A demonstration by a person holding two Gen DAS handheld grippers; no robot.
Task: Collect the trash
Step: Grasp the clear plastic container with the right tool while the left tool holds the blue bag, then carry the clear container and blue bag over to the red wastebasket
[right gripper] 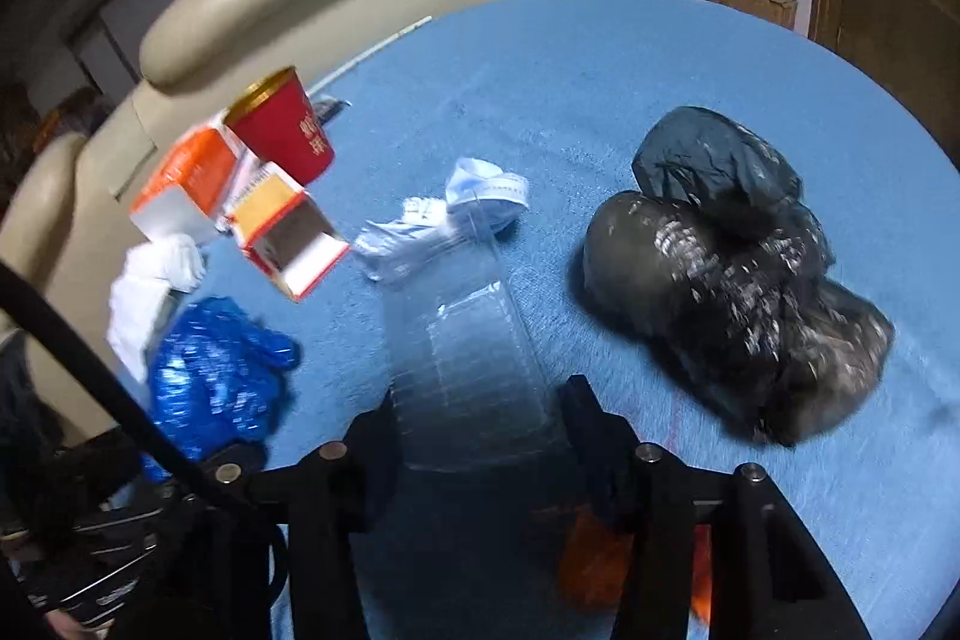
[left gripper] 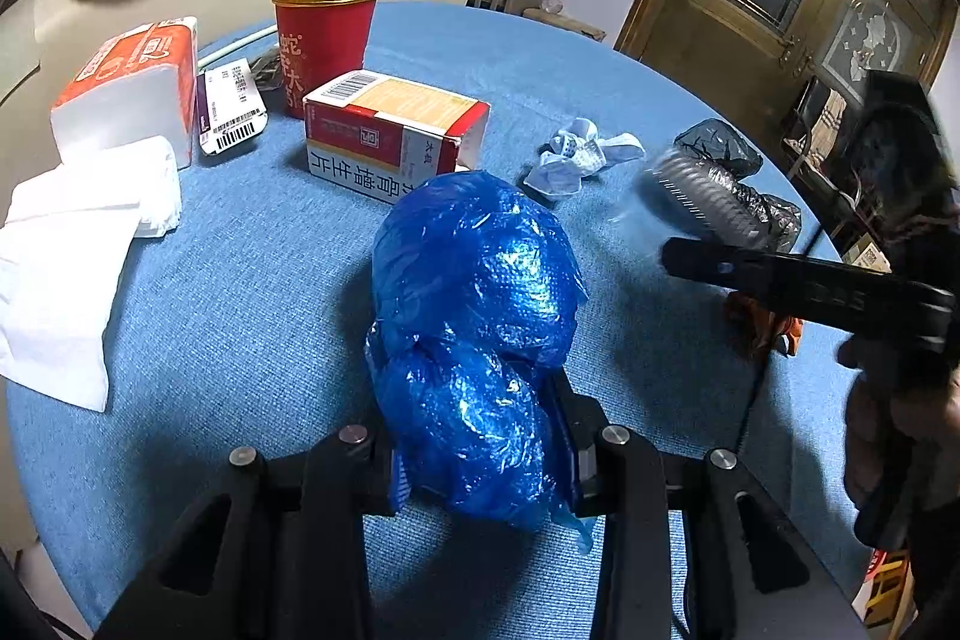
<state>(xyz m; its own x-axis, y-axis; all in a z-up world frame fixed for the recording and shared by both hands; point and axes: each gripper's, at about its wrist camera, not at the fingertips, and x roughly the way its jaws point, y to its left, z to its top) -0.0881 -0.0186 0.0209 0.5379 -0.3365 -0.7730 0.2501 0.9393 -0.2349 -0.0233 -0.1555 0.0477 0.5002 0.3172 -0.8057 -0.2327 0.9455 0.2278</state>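
Left gripper [left gripper: 480,436] is clamped on the blue bag [left gripper: 474,316], probably holding it ready for trash, while the right gripper [right gripper: 480,418] has a clear plastic cup [right gripper: 468,340] squeezed between its fingers above the blue table [right gripper: 600,70]; only the right wrist view shows the black bag [right gripper: 732,292] whole.

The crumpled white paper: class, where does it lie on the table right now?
In the left wrist view the crumpled white paper lies on the blue tablecloth, right of the open red-and-white carton and left of the black plastic bag.
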